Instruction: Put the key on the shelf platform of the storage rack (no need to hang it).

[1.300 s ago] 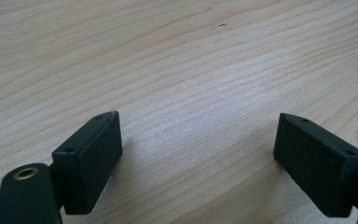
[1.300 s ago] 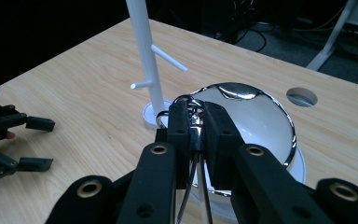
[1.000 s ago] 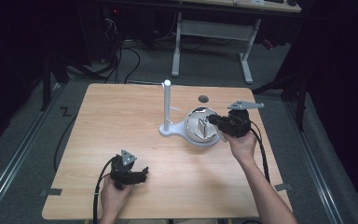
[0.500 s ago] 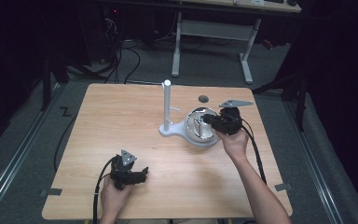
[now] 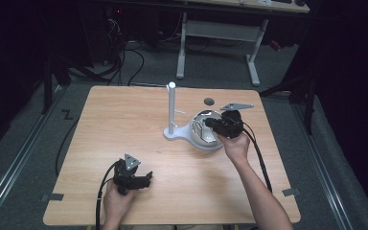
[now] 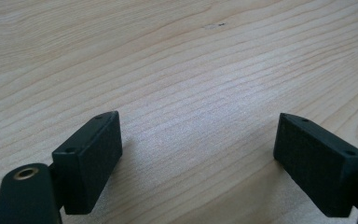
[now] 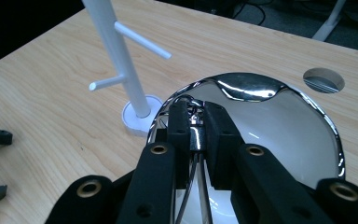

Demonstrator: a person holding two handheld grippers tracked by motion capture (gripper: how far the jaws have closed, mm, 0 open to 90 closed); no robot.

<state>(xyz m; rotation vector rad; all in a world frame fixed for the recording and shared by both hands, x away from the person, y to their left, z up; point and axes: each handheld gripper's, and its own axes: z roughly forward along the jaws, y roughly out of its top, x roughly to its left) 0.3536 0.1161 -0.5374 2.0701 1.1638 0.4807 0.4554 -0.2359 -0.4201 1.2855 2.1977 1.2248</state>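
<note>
A shiny metal bowl [image 5: 200,135] [image 7: 270,126] lies on the wooden table [image 5: 124,124], touching the round base of a white stand [image 5: 171,110] [image 7: 116,60] that has short side pegs. My right gripper [image 5: 211,122] [image 7: 196,112] reaches in from the right and is shut on the bowl's near rim, with a bright strip of metal pinched between its jaws. Near the front left of the table my left gripper [image 5: 146,178] [image 6: 198,135] rests low over bare wood, open, with nothing between its jaws. It also appears at the left edge of the right gripper view [image 7: 0,165].
A round cable hole [image 5: 209,101] [image 7: 323,80] sits in the table behind the bowl. Each gripper trails a cable toward the front edge. Beyond the table's far edge are a white desk frame and floor cables.
My right gripper has shifted slightly to the left at the bowl, its grey top plate swinging with it. The left gripper has not moved.
</note>
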